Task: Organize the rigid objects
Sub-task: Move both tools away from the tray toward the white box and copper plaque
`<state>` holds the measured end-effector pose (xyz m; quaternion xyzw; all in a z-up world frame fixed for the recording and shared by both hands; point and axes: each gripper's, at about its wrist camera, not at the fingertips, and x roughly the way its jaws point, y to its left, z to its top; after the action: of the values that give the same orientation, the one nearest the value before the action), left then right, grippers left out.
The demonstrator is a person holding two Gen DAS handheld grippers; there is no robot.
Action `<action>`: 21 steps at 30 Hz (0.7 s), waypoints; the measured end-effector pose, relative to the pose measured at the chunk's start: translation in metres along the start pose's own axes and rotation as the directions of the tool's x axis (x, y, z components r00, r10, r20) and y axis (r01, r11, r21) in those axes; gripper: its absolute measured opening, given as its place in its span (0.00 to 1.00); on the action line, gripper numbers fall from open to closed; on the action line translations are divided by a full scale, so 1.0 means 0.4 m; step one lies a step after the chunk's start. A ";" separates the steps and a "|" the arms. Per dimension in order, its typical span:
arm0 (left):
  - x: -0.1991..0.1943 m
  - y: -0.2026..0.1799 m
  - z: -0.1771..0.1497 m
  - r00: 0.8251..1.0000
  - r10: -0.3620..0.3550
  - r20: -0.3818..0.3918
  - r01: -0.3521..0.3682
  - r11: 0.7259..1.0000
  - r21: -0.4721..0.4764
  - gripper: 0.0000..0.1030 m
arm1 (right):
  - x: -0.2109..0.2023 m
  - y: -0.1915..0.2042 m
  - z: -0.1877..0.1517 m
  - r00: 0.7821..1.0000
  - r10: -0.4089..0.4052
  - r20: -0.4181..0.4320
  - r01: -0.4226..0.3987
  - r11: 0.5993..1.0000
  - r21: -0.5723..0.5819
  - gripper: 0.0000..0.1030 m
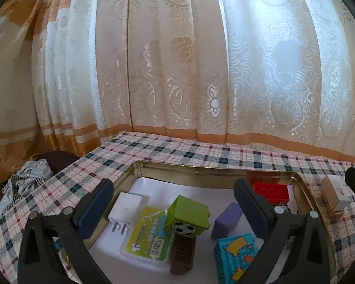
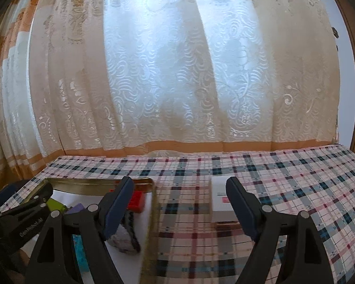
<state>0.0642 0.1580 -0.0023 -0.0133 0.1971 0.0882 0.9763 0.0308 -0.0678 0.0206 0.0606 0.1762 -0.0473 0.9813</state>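
right gripper (image 2: 179, 203): jaws wide, empty; white box (image 2: 221, 198) on cloth at 12 o'clock, outside tin (image 2: 151, 213); left gripper (image 1: 172, 203): wide, empty, over tin; step: fetching box; next: advance, close squarely.

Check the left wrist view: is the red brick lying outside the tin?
No. The red brick sits inside the tin, near its far right corner.
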 end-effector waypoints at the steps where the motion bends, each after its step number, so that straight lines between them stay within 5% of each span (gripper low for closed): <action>1: -0.003 -0.002 -0.002 1.000 -0.002 0.002 0.002 1.000 -0.003 1.00 | 0.000 -0.011 0.000 1.000 -0.004 -0.003 0.004 1.000 0.004 0.80; 21: -0.068 -0.073 -0.034 0.999 -0.018 0.035 0.017 1.000 0.018 1.00 | -0.008 -0.133 0.000 0.998 -0.049 -0.033 0.050 0.999 0.009 0.80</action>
<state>0.0394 0.1237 -0.0046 -0.0050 0.1808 0.0781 0.9804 0.0219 -0.1201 0.0163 0.0619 0.1933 -0.0714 0.9766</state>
